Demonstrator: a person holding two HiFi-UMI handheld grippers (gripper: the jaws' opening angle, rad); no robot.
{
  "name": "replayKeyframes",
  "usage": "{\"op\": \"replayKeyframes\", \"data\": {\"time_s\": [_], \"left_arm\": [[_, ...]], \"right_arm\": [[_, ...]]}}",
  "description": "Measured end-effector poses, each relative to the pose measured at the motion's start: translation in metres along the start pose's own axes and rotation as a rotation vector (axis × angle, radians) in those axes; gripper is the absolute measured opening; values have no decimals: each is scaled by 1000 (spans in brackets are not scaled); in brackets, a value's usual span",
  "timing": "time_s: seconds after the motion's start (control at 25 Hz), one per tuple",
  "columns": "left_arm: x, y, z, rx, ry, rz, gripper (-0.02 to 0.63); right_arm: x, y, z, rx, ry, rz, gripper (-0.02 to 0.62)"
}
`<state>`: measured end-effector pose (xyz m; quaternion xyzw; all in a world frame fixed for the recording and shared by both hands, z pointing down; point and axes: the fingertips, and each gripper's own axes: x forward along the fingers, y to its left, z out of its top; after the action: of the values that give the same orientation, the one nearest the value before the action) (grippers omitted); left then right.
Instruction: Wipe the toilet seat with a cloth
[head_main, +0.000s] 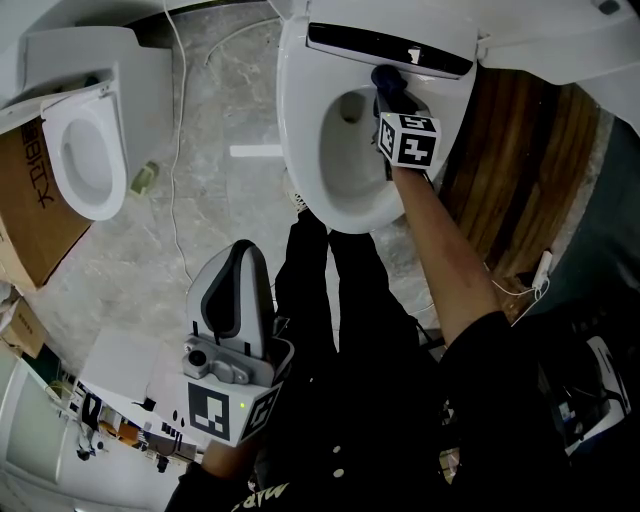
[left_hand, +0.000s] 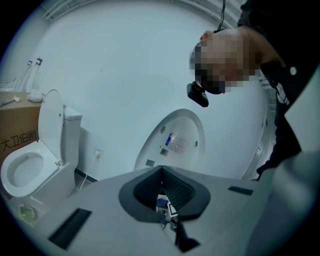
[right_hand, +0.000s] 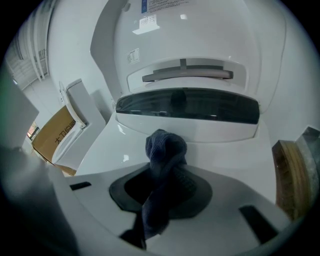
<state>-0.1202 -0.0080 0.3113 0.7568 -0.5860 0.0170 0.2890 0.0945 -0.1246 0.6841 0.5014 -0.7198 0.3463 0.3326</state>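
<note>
Two white toilets of glossy ceramic stood on the grey marbled floor (head_main: 200, 140). The nearer one carried an oval toilet seat (head_main: 300, 130) with its lid raised, and a dark shiny strip (right_hand: 200, 107) ran across its back edge. The second toilet (head_main: 85, 150) stood well apart by a brown cardboard box (head_main: 30, 200). A dark blue cloth (right_hand: 165, 150), ribbed and bunched into a soft knot, was at the seat's rear right edge, just beside the strip. The right gripper (head_main: 388, 92) had its grey fingers (right_hand: 240, 200) clenched on the cloth, a loose tail hanging below them. The bare right forearm reached straight forward over the seat's near right rim, the marker cube facing up. The left gripper (head_main: 243, 262) was held low near the person's waist, well apart from the seat and pointing away from it. Its fingers (left_hand: 100, 210) were pressed together, grasping nothing. A striped wooden panel (head_main: 520, 170) lay to the right of the toilet.
</note>
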Motion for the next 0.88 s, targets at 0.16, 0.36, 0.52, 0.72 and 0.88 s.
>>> {"op": "replayKeyframes", "data": {"time_s": [0.16, 0.36, 0.52, 0.72, 0.88], "left_arm": [[-4, 0, 0, -2, -3, -1, 8], [-11, -4, 2, 9, -20, -5, 8], [-17, -12, 6, 5, -28, -21, 8], [-23, -25, 27, 27, -71, -45, 8], [-29, -44, 51, 41, -106, -82, 8]], "right_arm": [[1, 0, 0, 7, 2, 4, 83], [-4, 3, 1, -86, 1, 46, 84], [-27, 5, 0, -202, -20, 95, 84], [-65, -3, 3, -275, -51, 107, 85], [-107, -16, 18, -258, -90, 107, 86]]}}
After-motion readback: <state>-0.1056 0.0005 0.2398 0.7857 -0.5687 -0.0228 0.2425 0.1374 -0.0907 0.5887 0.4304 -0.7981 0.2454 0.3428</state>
